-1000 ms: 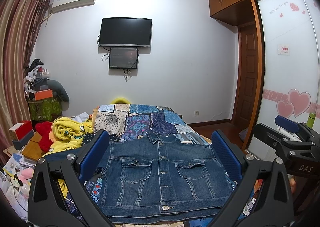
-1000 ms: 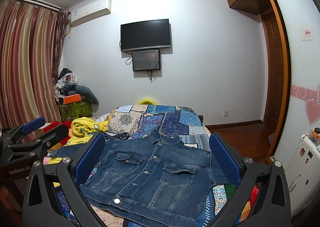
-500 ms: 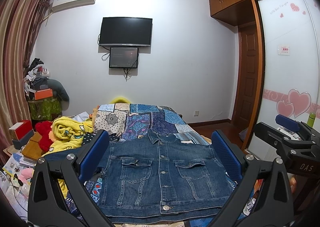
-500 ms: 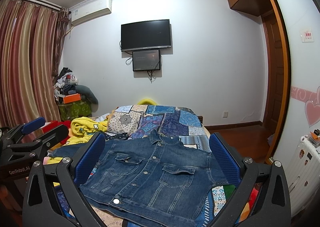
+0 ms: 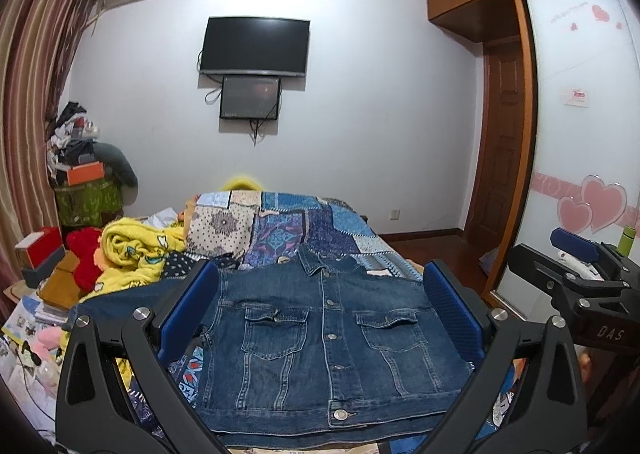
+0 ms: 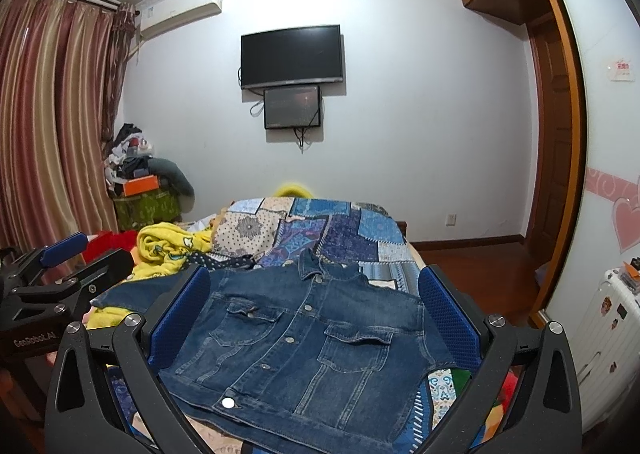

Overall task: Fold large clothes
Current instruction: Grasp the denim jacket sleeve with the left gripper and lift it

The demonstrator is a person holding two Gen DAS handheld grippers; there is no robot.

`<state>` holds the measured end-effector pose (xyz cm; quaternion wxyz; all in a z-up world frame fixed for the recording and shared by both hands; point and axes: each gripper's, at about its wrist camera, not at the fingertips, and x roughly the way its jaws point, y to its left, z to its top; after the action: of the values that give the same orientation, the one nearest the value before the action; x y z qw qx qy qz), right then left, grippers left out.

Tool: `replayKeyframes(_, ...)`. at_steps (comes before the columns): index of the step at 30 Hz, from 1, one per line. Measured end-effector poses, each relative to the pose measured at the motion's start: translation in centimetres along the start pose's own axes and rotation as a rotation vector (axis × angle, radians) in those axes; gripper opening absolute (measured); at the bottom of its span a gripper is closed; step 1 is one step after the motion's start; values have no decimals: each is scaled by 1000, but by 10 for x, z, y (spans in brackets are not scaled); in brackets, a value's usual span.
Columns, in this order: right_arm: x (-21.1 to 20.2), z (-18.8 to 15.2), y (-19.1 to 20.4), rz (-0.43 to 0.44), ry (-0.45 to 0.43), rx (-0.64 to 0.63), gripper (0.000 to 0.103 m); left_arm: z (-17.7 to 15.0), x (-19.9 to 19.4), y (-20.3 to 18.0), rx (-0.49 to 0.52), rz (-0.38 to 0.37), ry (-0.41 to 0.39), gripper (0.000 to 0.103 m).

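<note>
A dark blue denim jacket [image 5: 320, 338] lies flat, front up and buttoned, on the near end of the bed; one sleeve stretches out to the left. It also shows in the right wrist view [image 6: 304, 346]. My left gripper [image 5: 320, 314] is open and empty, held above the jacket, its blue pads either side of it. My right gripper [image 6: 316, 314] is open and empty too, above the jacket. The right gripper shows at the right edge of the left wrist view [image 5: 576, 274], and the left gripper at the left edge of the right wrist view [image 6: 60, 278].
A patchwork quilt [image 5: 280, 225] covers the bed. A yellow blanket [image 5: 132, 250] and red plush [image 5: 84, 258] lie at its left, with boxes and clutter beyond. A wardrobe [image 5: 580, 133] and a door [image 5: 500, 157] stand at the right; a white suitcase [image 6: 612, 334] is nearby.
</note>
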<state>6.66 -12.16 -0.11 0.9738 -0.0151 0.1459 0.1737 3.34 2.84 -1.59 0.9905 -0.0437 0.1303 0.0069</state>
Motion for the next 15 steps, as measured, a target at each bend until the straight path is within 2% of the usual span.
replayKeyframes(4, 18, -4, 2, 0, 39, -9, 103, -6, 21, 15, -44, 34, 34, 103)
replayKeyframes(8, 41, -8, 6, 5, 92, -17, 103, -14, 53, 42, -96, 91, 102, 103)
replayKeyframes(12, 68, -15, 8, 19, 150, -18, 103, -30, 92, 82, -168, 88, 207, 103)
replayKeyframes(15, 94, -24, 8, 30, 204, -13, 103, -45, 122, 125, -251, 124, 282, 103)
